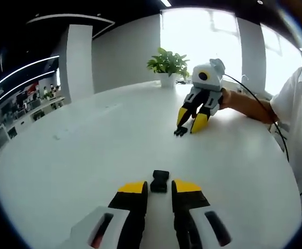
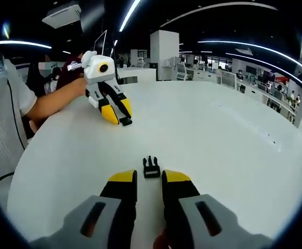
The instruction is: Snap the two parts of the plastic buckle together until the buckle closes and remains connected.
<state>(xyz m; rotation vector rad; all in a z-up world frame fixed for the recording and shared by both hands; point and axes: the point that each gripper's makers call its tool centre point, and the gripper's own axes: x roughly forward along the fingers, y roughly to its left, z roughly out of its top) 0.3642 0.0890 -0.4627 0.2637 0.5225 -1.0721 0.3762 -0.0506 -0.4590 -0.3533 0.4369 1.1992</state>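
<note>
**Two buckle halves, still apart on the white table**

So the buckle was in two black plastic pieces, both lying flat on the big white table (image 1: 63,155), well apart from each other.

In the left gripper view, the socket half (image 1: 160,181) sat low in the middle of the frame, right at the tips of the left gripper (image 1: 160,187). It looked like a chunky little block, squarish, with a matte finish. The yellow-tipped jaws stood apart on either side of it with a gap showing, so open, and I couldn't tell if the tips actually touched the piece. Further up and right of centre, the right gripper (image 1: 191,123) leaned down toward the pronged half (image 1: 180,131), which lay just below its yellow tips.

In the right gripper view, the pronged half (image 2: 151,168) was just above the right gripper (image 2: 150,178), centre-low in the frame. You could make out the prongs sticking up toward the top of the frame, with a wider base nearer the jaws. Those jaws were parted too, nothing held between them. In the upper left, the left gripper (image 2: 118,118) pointed down at the table with the socket half (image 2: 125,122) at its tips, looking like a small dark lump from here.

A potted plant (image 1: 167,66) stood at the far table edge, top centre of the left gripper view.
</note>
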